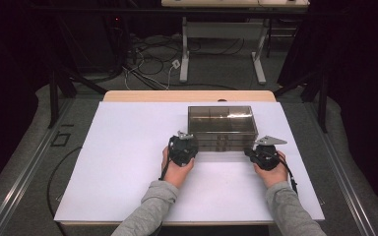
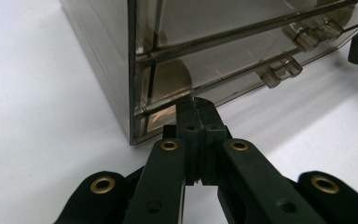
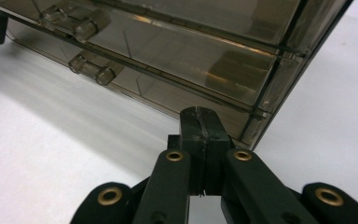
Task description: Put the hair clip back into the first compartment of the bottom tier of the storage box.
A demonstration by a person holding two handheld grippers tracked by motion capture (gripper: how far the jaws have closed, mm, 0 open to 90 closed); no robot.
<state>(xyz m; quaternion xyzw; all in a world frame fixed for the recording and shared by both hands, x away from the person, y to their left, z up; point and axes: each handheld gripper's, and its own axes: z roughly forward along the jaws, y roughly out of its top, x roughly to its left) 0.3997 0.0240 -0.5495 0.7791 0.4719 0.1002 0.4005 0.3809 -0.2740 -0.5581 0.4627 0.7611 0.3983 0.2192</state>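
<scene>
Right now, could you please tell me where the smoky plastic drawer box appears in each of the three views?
High view: the drawer box stands right of centre on the white table, beyond both tools.
Left gripper view: its left front corner, upper middle.
Right gripper view: its right front corner, upper right.
Shared landmark: the two clear drawer handles.

Both forearms, in grey sleeves, reach forward from the bottom edge. Left hand point(image 1: 176, 169) grips the left hand-held gripper point(image 2: 196, 110), jaws pressed together, nothing between them. Right hand point(image 1: 270, 172) grips the right hand-held gripper point(image 3: 200, 120), jaws likewise closed and empty. Hands well apart, level.
</scene>
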